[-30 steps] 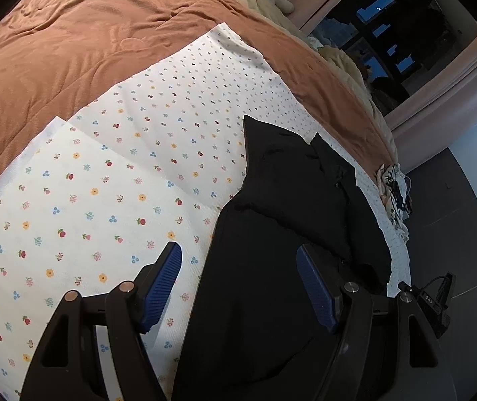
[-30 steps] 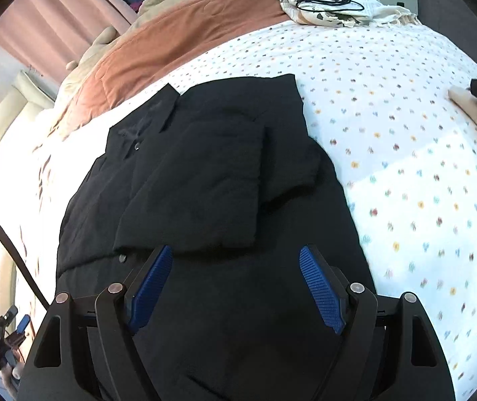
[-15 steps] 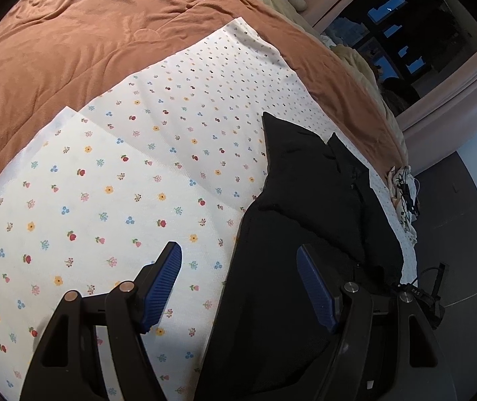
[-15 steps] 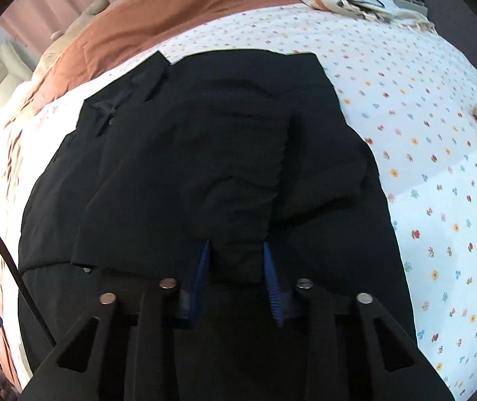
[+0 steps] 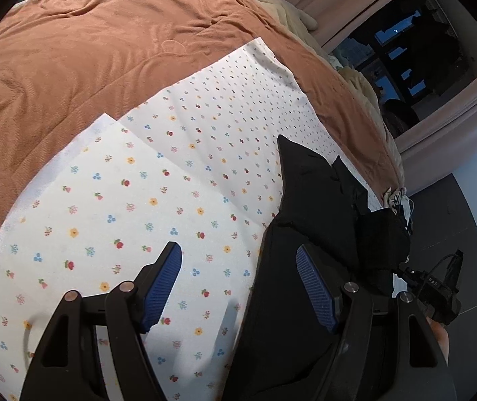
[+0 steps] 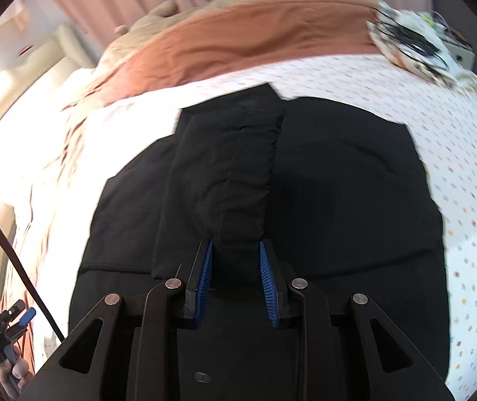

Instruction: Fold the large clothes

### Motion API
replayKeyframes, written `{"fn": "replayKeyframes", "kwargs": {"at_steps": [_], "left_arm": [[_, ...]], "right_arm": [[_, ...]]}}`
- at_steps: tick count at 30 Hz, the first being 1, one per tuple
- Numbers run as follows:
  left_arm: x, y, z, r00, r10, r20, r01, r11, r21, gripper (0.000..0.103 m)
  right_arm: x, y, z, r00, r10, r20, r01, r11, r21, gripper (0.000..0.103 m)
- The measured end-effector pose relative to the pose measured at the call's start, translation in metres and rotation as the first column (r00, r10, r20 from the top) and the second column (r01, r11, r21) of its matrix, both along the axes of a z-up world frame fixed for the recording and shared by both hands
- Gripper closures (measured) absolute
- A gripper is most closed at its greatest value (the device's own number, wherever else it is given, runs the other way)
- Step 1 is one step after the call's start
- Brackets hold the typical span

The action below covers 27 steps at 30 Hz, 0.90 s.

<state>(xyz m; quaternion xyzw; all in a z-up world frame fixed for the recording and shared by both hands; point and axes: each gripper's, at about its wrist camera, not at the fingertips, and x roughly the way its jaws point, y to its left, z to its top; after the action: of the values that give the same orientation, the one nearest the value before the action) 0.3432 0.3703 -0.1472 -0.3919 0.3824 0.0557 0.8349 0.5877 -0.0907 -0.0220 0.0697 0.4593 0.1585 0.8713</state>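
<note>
Black shirt (image 6: 322,183) lies spread on the flowered sheet (image 5: 121,200) near the bed's edge; right gripper (image 6: 235,270) has its fingers clamped on a bunched fold of it, while left gripper (image 5: 238,287), fingers apart and empty, hovers over the shirt's edge

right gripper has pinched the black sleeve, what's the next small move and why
Probably carry the fold further across the black shirt and lay it flat. The right gripper, whose jaws have just been closing, is shut on a bunched strip of fabric lifted off the body. The left gripper hangs open over the shirt's edge on the floral sheet, free to pin it.
</note>
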Motion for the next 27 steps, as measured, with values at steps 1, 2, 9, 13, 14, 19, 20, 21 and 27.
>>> {"fn": "replayKeyframes", "kwargs": {"at_steps": [1,2,9,13,14,19,20,21,27], "left_arm": [[-0.003,0.005,0.000,1.000,0.008,0.000,-0.008,1.000,0.001,0.031],[-0.007,0.010,0.000,1.000,0.016,0.000,-0.016,1.000,0.001,0.031],[-0.025,0.034,-0.003,0.998,0.060,-0.006,-0.060,0.998,0.000,0.031],[-0.032,0.039,-0.003,0.997,0.072,-0.009,-0.072,0.997,-0.002,0.031],[-0.033,0.038,-0.003,0.997,0.070,-0.009,-0.070,0.998,0.001,0.031],[-0.034,0.027,0.000,0.999,0.048,-0.011,-0.048,0.999,0.006,0.031],[-0.035,0.023,0.001,0.999,0.044,-0.010,-0.044,0.999,0.004,0.031],[-0.035,0.019,0.003,0.999,0.039,-0.008,-0.039,0.999,0.002,0.031],[-0.038,-0.008,0.021,1.000,0.010,0.008,-0.010,1.000,0.028,0.031]], "right_arm": [[0.002,0.009,0.000,1.000,0.011,0.002,-0.011,1.000,-0.004,0.078],[0.002,0.017,0.000,1.000,0.023,0.004,-0.023,1.000,-0.009,0.078],[0.011,0.083,-0.009,0.988,0.156,-0.005,-0.156,0.986,0.053,0.078],[0.009,0.105,-0.015,0.980,0.197,-0.012,-0.196,0.978,0.066,0.063],[0.011,0.105,-0.015,0.980,0.198,-0.010,-0.197,0.978,0.061,0.058],[0.001,0.082,-0.017,0.979,0.204,-0.001,-0.203,0.974,0.095,0.048],[-0.001,0.077,-0.015,0.978,0.208,0.002,-0.207,0.973,0.106,0.048],[-0.002,0.072,-0.014,0.978,0.208,0.004,-0.207,0.973,0.107,0.048],[-0.027,0.034,0.001,0.983,0.179,0.031,-0.181,0.981,0.077,0.048]]}}
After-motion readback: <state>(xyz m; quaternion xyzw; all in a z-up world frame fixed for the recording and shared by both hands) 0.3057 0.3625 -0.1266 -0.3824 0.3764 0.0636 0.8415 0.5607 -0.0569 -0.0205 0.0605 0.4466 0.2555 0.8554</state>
